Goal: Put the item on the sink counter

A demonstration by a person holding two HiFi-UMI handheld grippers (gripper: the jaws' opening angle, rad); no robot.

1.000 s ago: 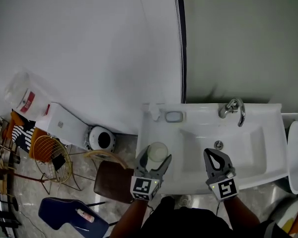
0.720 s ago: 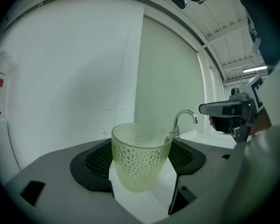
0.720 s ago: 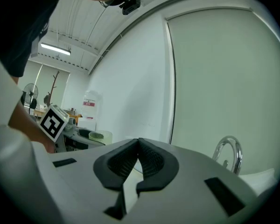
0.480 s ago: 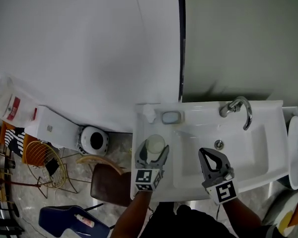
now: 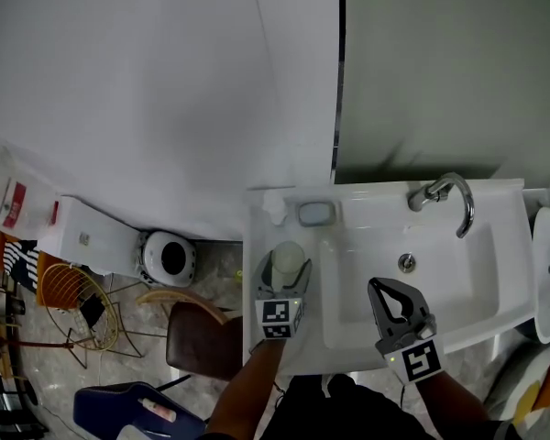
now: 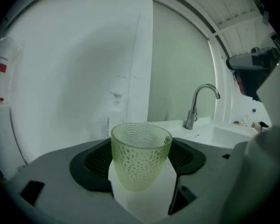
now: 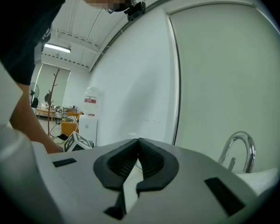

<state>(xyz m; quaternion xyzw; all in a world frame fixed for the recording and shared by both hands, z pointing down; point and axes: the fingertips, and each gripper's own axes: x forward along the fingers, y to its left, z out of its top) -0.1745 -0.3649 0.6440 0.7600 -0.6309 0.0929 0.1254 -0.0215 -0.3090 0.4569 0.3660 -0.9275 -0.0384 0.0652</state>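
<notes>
A pale green dimpled glass cup (image 5: 287, 262) stands upright between the jaws of my left gripper (image 5: 286, 273), over the left strip of the white sink counter (image 5: 258, 246). In the left gripper view the cup (image 6: 141, 155) fills the gap, and the black pads (image 6: 97, 161) of my left gripper (image 6: 141, 164) press on its sides. I cannot tell whether its base touches the counter. My right gripper (image 5: 390, 291) hovers over the front of the basin, its jaws shut with nothing between them (image 7: 139, 143).
A chrome faucet (image 5: 445, 195) rises at the back of the basin, with the drain (image 5: 406, 263) below it. A soap dish (image 5: 316, 214) sits at the back left. On the floor to the left are a brown stool (image 5: 202, 342) and a wire basket (image 5: 73, 305).
My left gripper has carried the cup farther back along the counter, toward the soap dish. The right gripper has stayed about where it was.
</notes>
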